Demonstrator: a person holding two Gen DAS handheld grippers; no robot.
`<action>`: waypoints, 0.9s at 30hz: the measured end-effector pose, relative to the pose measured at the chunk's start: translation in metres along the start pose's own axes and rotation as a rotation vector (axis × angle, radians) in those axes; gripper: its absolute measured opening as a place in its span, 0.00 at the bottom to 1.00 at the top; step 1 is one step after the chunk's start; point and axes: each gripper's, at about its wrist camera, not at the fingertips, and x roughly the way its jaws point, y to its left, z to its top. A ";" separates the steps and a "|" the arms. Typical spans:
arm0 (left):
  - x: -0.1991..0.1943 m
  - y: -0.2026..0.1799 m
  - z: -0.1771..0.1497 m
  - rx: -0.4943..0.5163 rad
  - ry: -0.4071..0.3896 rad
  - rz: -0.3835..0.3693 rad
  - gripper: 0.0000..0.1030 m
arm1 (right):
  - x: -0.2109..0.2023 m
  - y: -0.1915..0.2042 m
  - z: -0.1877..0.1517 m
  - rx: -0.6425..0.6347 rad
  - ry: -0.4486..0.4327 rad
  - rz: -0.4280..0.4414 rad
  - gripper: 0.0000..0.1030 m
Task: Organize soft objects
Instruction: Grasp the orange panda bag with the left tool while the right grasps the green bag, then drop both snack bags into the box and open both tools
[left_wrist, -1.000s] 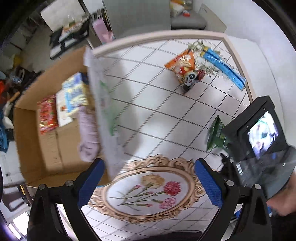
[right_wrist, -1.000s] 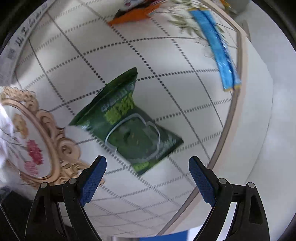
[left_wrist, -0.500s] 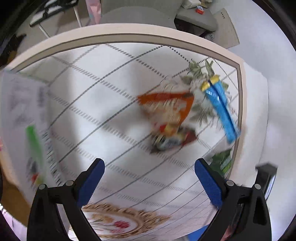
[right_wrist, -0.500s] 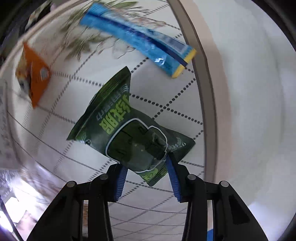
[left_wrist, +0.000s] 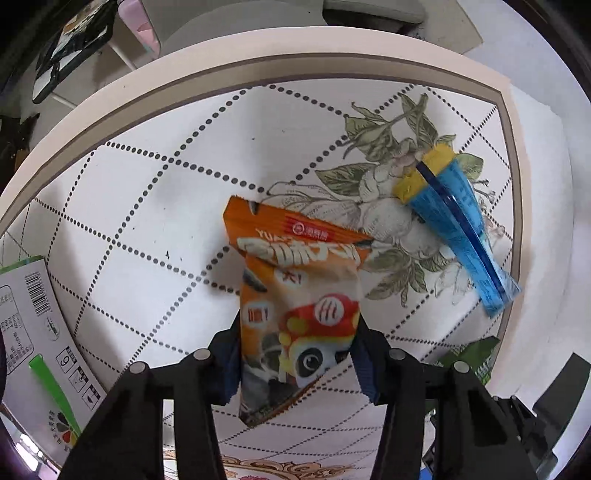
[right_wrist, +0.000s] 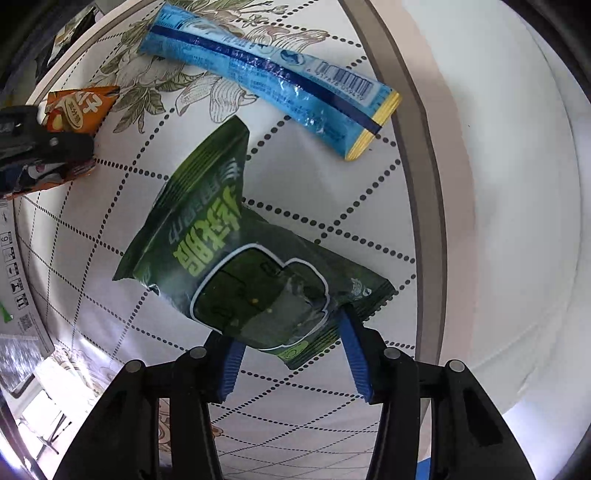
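My left gripper (left_wrist: 295, 360) is shut on the near end of an orange snack bag (left_wrist: 295, 280) with a panda picture, over the patterned tabletop. My right gripper (right_wrist: 290, 356) is shut on the near end of a green snack bag (right_wrist: 229, 258). A long blue packet with yellow ends (left_wrist: 458, 225) lies at the right by the table's edge; it also shows in the right wrist view (right_wrist: 269, 74) beyond the green bag. The orange bag and the left gripper's body show at the left of the right wrist view (right_wrist: 77, 110).
The white cloth with a dotted grid and flower print (left_wrist: 147, 206) covers the table, whose beige rim (left_wrist: 258, 70) curves along the far and right sides. A white printed carton flap (left_wrist: 33, 325) stands at the left. A corner of the green bag (left_wrist: 476, 350) shows at lower right.
Both grippers were open a second ago. The right closed on the green bag first; the left swung away from the cardboard box, reached the orange bag and closed on it.
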 end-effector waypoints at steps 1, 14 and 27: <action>0.000 -0.001 0.000 -0.003 -0.010 -0.002 0.45 | -0.001 0.002 -0.001 -0.007 -0.001 -0.004 0.50; -0.015 0.007 -0.070 0.034 -0.088 0.007 0.43 | 0.003 0.016 -0.022 0.038 -0.075 0.018 0.29; -0.094 0.018 -0.173 0.073 -0.283 -0.078 0.43 | -0.055 0.049 -0.080 0.039 -0.168 0.088 0.20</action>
